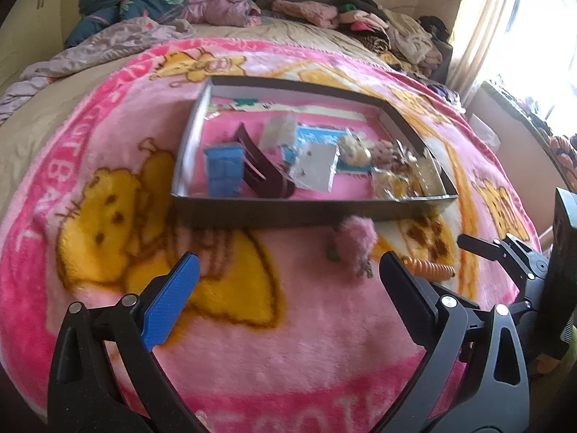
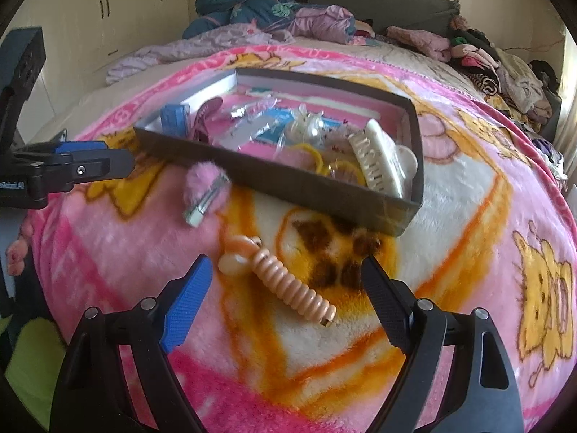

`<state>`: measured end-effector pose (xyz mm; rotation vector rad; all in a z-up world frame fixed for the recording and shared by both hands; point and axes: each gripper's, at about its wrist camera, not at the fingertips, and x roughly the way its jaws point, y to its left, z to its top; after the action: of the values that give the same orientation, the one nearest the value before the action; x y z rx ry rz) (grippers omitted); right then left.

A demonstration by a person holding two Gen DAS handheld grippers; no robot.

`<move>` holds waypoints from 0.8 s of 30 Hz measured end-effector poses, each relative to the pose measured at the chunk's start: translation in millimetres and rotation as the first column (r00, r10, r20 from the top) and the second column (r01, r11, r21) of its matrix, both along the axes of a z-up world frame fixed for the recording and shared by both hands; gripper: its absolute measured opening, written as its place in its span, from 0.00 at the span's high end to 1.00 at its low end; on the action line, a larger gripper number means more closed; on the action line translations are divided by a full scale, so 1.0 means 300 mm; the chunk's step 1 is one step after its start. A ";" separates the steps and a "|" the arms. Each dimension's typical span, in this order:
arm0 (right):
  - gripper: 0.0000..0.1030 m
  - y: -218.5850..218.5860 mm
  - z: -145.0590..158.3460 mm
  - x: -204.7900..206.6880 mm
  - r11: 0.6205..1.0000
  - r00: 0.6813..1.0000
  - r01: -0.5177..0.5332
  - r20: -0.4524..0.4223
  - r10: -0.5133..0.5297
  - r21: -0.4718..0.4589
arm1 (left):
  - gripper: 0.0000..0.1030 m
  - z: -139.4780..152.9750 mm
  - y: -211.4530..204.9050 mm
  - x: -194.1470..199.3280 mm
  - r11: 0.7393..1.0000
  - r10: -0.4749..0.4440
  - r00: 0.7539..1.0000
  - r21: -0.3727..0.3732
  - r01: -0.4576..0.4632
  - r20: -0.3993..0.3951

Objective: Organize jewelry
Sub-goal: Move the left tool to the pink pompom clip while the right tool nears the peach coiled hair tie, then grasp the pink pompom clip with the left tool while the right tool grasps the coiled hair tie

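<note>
Peach spiral hair tie (image 2: 288, 285), fluffy pink clip (image 2: 206, 189)

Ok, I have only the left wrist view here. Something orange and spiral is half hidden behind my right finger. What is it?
Observer: A peach spiral hair tie with a rounded ornament at one end. It lies on the blanket, between the open fingers of the right gripper.
Operator: Does it touch the box?
Observer: No. The box has its front wall farther away, with bare blanket between them.
Operator: And the pink fluffy thing in front of the box, is it only a pompom?
Observer: It is a pink fluffy clip: a metal snap clip lies across it, and it sits right at the box's front wall.
</note>
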<state>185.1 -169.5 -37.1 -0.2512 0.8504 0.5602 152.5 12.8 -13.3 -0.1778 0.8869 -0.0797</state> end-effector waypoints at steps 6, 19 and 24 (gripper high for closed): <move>0.37 0.003 -0.044 0.012 0.998 1.000 -0.030 0.001 0.030 -0.046 | 0.11 -0.022 -0.065 0.022 0.999 -0.036 0.999 0.006 0.036 -0.019; 0.77 -0.034 -0.075 0.014 0.995 0.996 -0.083 0.017 0.084 -0.051 | 0.37 -0.092 -0.173 0.110 0.996 -0.090 0.993 0.012 0.092 -0.073; 0.83 -0.077 -0.059 0.010 0.998 0.998 -0.066 -0.004 0.066 -0.022 | 0.77 -0.121 -0.195 0.129 0.995 -0.091 0.992 0.033 0.094 -0.093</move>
<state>188.1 -192.8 -54.8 -0.2998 0.8537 0.6136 191.1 -45.9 -49.7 -0.1063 0.9873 -0.1420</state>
